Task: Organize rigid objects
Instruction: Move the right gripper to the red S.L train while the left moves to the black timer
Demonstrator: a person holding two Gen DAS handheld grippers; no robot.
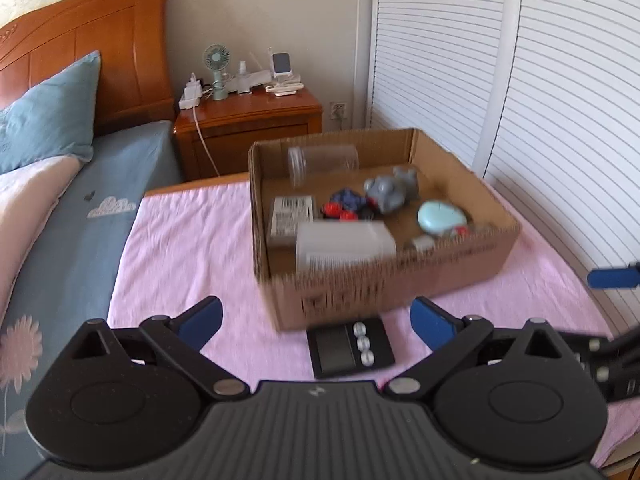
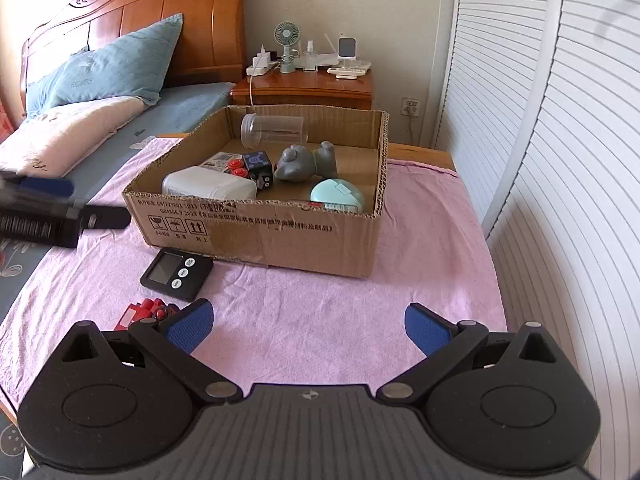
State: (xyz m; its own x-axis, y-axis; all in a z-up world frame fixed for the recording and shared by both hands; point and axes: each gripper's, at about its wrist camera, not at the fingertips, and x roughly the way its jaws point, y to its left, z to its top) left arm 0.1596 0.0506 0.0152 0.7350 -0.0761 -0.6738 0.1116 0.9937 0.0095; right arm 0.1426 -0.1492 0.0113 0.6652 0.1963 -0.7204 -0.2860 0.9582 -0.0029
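A cardboard box (image 1: 400, 280) (image 2: 260, 232) stands on a pink towel (image 2: 300, 320). In it lie a clear jar (image 2: 272, 130), a white bottle (image 2: 208, 188), a grey toy animal (image 2: 300, 164), a mint case (image 2: 338, 198) and a dark cube with red parts (image 2: 256, 164). In front of the box lies a black timer (image 1: 350, 346) (image 2: 176, 274). A red toy (image 2: 144, 310) lies nearer, by my right gripper's left finger. My left gripper (image 1: 316, 312) (image 2: 76, 202) is open and empty, just before the timer. My right gripper (image 2: 308, 314) is open and empty over the towel.
A wooden nightstand (image 2: 304, 88) behind the box carries a small fan, a power strip and chargers. A bed with a blue pillow (image 2: 116, 68) lies on the left. White louvred doors (image 2: 560, 160) run along the right.
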